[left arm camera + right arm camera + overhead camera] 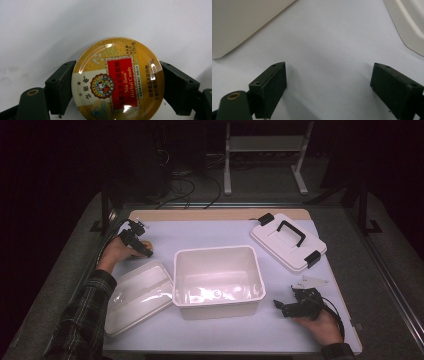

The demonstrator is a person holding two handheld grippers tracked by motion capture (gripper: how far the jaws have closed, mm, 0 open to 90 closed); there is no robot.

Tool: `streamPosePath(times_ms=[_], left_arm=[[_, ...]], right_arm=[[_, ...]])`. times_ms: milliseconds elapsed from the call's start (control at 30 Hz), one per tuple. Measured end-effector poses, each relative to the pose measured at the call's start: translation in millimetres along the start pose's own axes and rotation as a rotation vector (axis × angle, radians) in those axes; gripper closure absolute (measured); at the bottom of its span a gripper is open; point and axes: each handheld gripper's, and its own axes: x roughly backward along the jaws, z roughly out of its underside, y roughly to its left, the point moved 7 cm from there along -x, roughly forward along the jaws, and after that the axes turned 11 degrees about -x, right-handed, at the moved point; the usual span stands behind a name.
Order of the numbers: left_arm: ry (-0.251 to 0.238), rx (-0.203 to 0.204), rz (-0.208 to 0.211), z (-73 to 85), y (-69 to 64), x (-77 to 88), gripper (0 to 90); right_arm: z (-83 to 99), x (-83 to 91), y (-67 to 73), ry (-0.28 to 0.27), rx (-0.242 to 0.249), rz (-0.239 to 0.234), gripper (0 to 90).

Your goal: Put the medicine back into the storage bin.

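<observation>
My left tool (117, 86) clamps the Nin Jiom herbal candy tin (118, 79) at ten o'clock on the surface (210, 237), the empty white bin (218, 280) awaiting it; my right tool (329, 87) gapes idle.

- The high view looks forward and down from above the person's side, taking in the whole surface (210, 232) from some way off, with both grippers low in the frame.
- The left gripper view rides on the left gripper (117, 82) and looks steeply down along its jaws, very near a round candy tin (118, 80) between them; the high view shares this tin (146, 243).
- The right gripper view rides on the right gripper (328, 85), close above the surface, with the white tub (242, 22) ahead of its jaws; the high view shares that tub (218, 277).
</observation>
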Motion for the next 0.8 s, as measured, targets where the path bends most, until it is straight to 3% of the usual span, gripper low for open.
streamPosePath(times_ms=[200,300,400,800], left_arm=[[-0.014,0.009,0.003,-0.4,0.7,7.1,19.8],[0.006,0.008,0.012,-0.4,-0.2,17.8,19.8],[-0.016,0.012,0.018,-4.4,-3.6,30.6,19.8],[-0.032,-0.066,0.054,-16.0,-27.5,71.5,19.8]], right_arm=[[0.0,0.0,0.0,0.0,-0.001,0.0,12.7],[0.0,0.0,-0.1,0.0,0.0,0.0,12.8],[0.0,0.0,0.0,0.001,-0.001,0.0,12.7],[0.0,0.0,0.0,0.0,0.0,0.001,12.7]])
